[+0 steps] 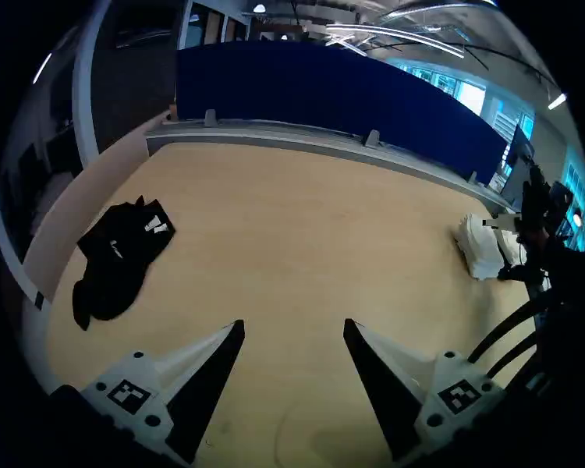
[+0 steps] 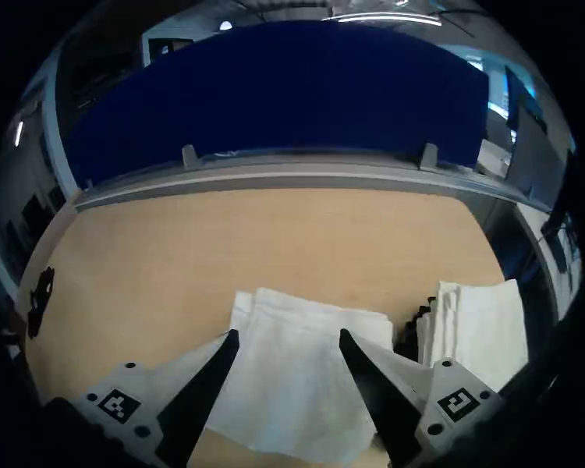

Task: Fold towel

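In the right gripper view a white towel lies folded flat on the wooden table, near its front edge. My right gripper hovers open just over it, one finger on each side of the towel's middle. A second folded white towel lies to the right, with something dark wedged between the two. In the left gripper view my left gripper is open above bare tabletop. Far to the right I see white towels piled at the table's edge beside a person's dark sleeve.
A black garment lies crumpled at the table's left side. A blue partition on a grey rail runs along the far edge of the table. A dark chair back stands at the right.
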Motion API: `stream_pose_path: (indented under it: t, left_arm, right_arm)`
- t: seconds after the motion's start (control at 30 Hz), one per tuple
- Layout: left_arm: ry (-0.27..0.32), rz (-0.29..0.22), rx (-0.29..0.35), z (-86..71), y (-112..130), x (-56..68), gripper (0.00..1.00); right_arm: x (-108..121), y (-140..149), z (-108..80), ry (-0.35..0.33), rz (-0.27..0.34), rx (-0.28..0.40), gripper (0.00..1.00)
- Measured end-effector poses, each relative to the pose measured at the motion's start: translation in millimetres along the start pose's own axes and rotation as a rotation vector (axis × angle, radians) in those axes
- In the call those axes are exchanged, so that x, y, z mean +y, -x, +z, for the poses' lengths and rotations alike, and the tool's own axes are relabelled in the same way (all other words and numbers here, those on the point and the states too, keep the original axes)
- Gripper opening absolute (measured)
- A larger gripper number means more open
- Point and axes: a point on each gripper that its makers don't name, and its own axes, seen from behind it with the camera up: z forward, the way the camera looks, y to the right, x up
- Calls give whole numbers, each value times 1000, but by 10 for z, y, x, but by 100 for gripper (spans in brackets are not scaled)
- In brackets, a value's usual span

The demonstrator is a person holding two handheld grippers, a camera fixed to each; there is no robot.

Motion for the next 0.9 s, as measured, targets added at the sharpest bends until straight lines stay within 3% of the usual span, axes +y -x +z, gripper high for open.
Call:
stream_pose_path:
  t: [0.27, 0.53, 0.7, 0.9]
  left_arm:
    - [12, -2, 15, -18, -53, -14, 94]
    - [31, 1, 39, -44, -126, -4, 94]
    - [42, 7, 52, -63, -150, 15, 94]
    - [58, 18, 81, -88, -222, 36, 94]
  right_arm:
    - [-156, -52, -504, -9, 40, 85, 100]
    - [-303, 122, -965, 11, 69, 130, 100]
    - [-365, 229, -1139, 31, 70, 145, 100]
    - [-420, 121, -1347, 68, 89, 241, 100]
